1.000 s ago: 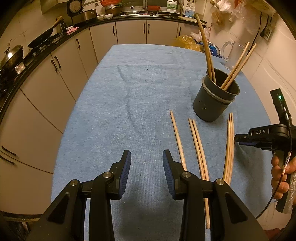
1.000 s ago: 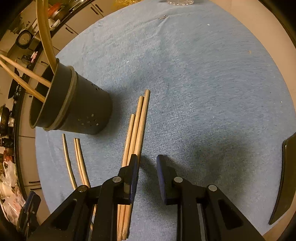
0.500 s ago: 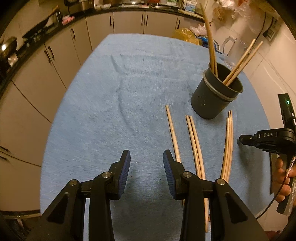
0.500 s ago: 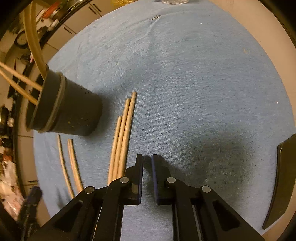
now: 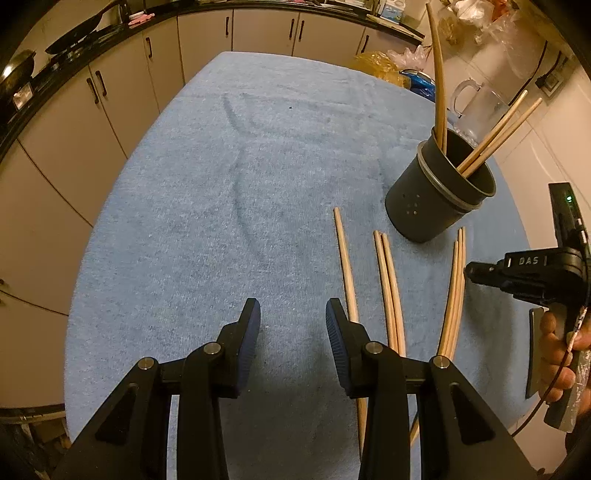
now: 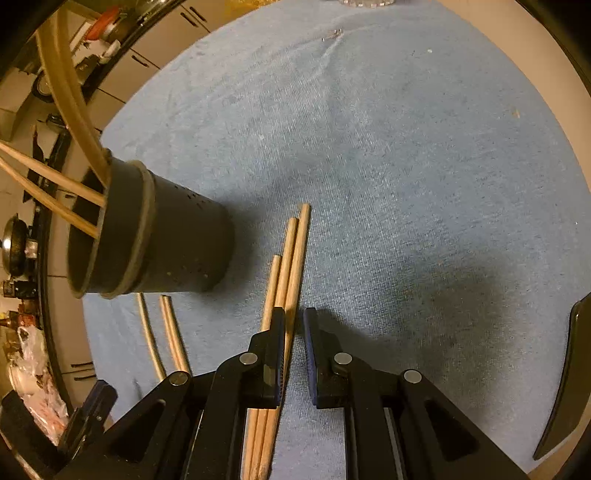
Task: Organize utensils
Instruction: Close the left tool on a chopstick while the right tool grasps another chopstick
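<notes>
A worktop (image 5: 207, 229) draped in a pale blue terry cloth fills both views; the cloth shows faint creases running toward the far edge. Beyond it, from 9 to 12 o'clock in the left wrist view, curve beige kitchen cabinets (image 5: 122, 99) with dark handles under a black counter, where a frying pan (image 5: 79, 33) rests. Past the cloth at 1 o'clock sit a clear glass jug (image 5: 476, 110) and crinkled plastic bags (image 5: 384, 64).

A dark perforated utensil holder (image 5: 439, 199) stands upright on the cloth at 2 o'clock, already holding several wooden chopsticks (image 5: 495, 136) that lean out over its rim. More loose chopsticks lie flat on the cloth on the near side of the holder: a single one (image 5: 343, 258), a pair (image 5: 388, 280) beside it, and a bundle of three (image 5: 456, 295) toward 3 o'clock.

The left gripper (image 5: 293, 314) hangs over bare cloth with its jaws parted and nothing between them. The right gripper (image 6: 294, 319), held by a hand (image 5: 561, 354), has its jaws nearly together after just closing; the outermost stick of the three (image 6: 291, 258) runs into the narrow gap, though whether the pads actually press on it cannot be told.
</notes>
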